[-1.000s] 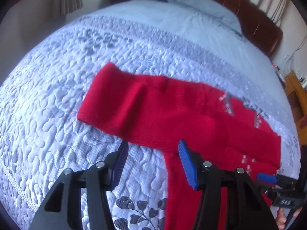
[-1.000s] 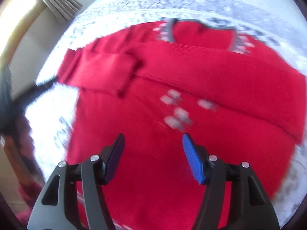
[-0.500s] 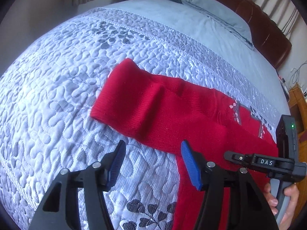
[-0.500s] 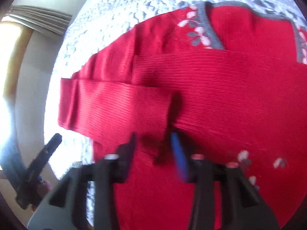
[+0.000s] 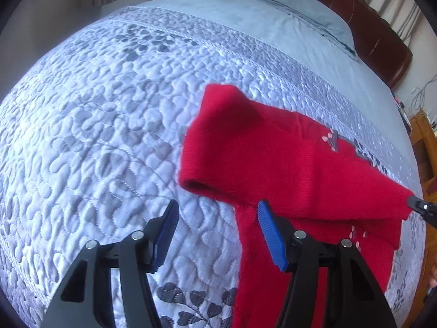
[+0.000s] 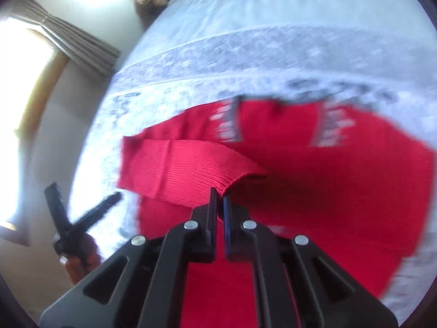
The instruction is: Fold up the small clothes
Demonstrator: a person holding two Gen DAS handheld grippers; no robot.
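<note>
quilted grey bedspread (image 5: 95, 125), brown headboard (image 5: 382, 52), pleated curtain (image 6: 79, 46), bright window (image 6: 21, 76), pillow (image 5: 308, 13)

The right gripper (image 6: 220, 199) points down, and its jaws are pinched tight on the edge of a red sleeve (image 6: 185, 166). The left gripper (image 5: 217, 225) points down too, its jaws apart with nothing between them.

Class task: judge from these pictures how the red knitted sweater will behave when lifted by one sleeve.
Probably floppy: the sleeve pinched in the right claw arches and sags. Likely light for its size, since a pinch at one edge raises it. The ribbed knit of the red sweater looks grippy, so slipping seems unlikely; the body would probably trail on the quilt.
</note>
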